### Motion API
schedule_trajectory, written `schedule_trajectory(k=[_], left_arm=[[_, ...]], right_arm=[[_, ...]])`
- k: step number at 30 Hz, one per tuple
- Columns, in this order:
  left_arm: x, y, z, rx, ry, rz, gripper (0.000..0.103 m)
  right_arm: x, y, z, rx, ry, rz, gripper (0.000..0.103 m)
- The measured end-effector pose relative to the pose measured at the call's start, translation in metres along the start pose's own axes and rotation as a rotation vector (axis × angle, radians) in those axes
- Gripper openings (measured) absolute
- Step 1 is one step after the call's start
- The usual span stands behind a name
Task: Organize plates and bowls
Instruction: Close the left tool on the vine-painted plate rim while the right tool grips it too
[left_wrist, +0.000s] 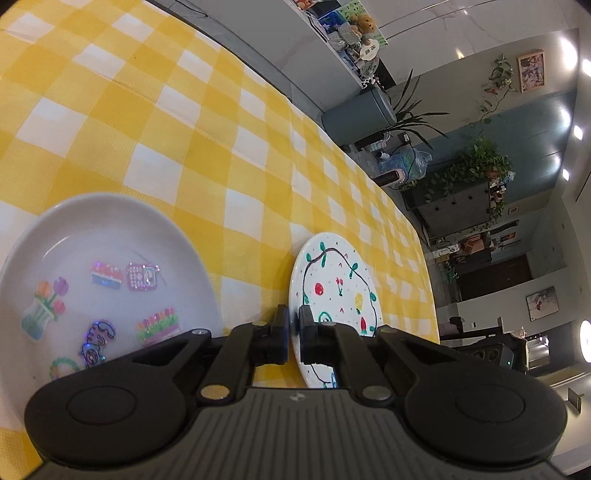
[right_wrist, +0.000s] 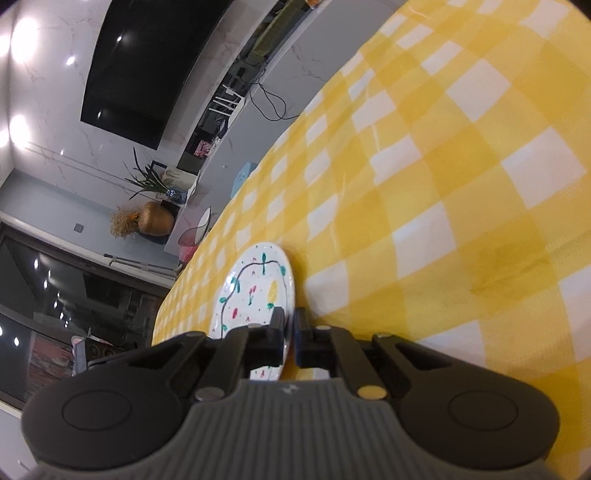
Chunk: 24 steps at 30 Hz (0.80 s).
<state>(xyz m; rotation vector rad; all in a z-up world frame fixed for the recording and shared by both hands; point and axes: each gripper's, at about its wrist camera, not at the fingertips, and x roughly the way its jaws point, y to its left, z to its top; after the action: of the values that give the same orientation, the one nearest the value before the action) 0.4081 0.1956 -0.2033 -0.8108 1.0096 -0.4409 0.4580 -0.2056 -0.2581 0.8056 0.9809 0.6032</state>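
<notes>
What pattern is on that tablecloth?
The tablecloth is a yellow and white check, a gingham of large squares. It shows best in the right wrist view.

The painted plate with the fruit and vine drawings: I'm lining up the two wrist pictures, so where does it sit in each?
Left wrist view: painted plate low, right of centre, its rim pinched by the left gripper.
Right wrist view: painted plate low, left of centre, its rim pinched by the right gripper.
Shared landmark: the yellow checked tablecloth.

Near rim of the painted plate (left_wrist: 334, 280) behind the gripper body (likewise the sticker bowl's (left_wrist: 110, 236) lower edge).
</notes>
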Motion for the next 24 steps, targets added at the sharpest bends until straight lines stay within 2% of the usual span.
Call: schedule_trajectory(k=[5, 10, 14, 19, 24], left_arm=[[-0.003, -0.014, -0.004, 0.091, 0.008, 0.034, 0.006], [-0.010, -0.026, -0.004, 0.092, 0.044, 0.031, 0.006], [-0.022, -0.045, -0.007, 0.135, 0.061, 0.039, 0.006], [-0.033, -0.060, -0.016, 0.113, 0.107, -0.001, 0.006], [-0.032, -0.085, -0.032, 0.166, 0.154, 0.034, 0.005]], right_arm=[[-0.005, 0.006, -0.003, -0.034, -0.009, -0.014, 0.003], [-0.017, 0.017, -0.004, -0.053, -0.026, -0.004, 0.002], [-0.029, 0.031, -0.006, -0.064, -0.007, -0.021, 0.002], [-0.060, 0.048, -0.015, -0.074, 0.011, -0.018, 0.002], [-0.092, 0.057, -0.041, -0.064, 0.051, -0.079, 0.003]])
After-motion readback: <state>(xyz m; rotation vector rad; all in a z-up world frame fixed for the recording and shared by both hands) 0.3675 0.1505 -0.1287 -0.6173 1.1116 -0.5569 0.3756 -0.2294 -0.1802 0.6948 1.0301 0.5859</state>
